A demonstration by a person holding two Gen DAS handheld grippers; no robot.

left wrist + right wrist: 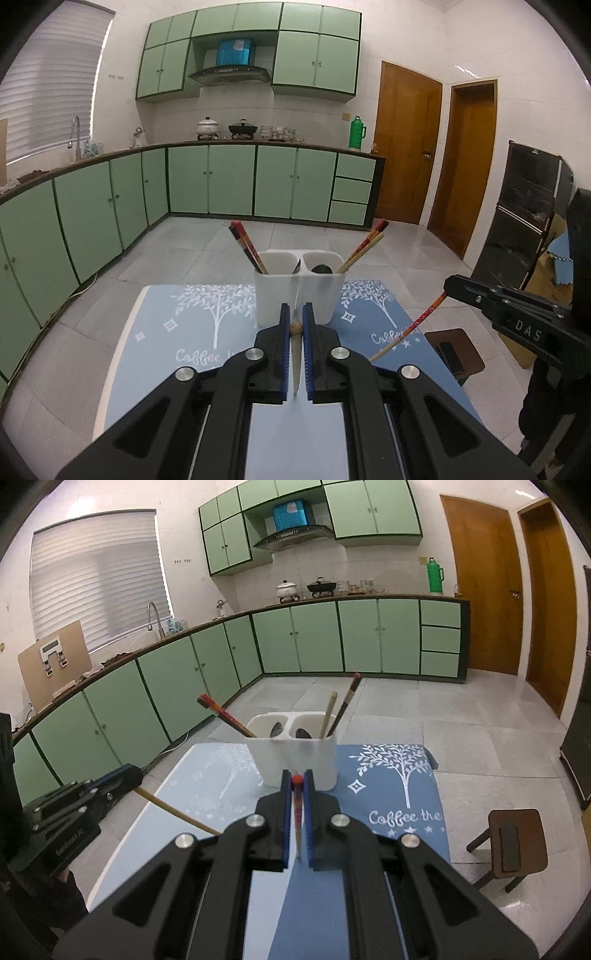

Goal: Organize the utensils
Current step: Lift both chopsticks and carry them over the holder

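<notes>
A white two-compartment utensil holder stands on the table's blue cloth, holding several chopsticks and dark spoons. My left gripper is shut on a plain wooden chopstick, held just in front of the holder; it also shows in the right wrist view. My right gripper is shut on a red-topped chopstick, seen from the left wrist view slanting down from the gripper's jaws.
The blue tree-print cloth covers the table. A small wooden stool stands on the floor to the right. Green cabinets line the far walls. A dark shelf unit stands at the right.
</notes>
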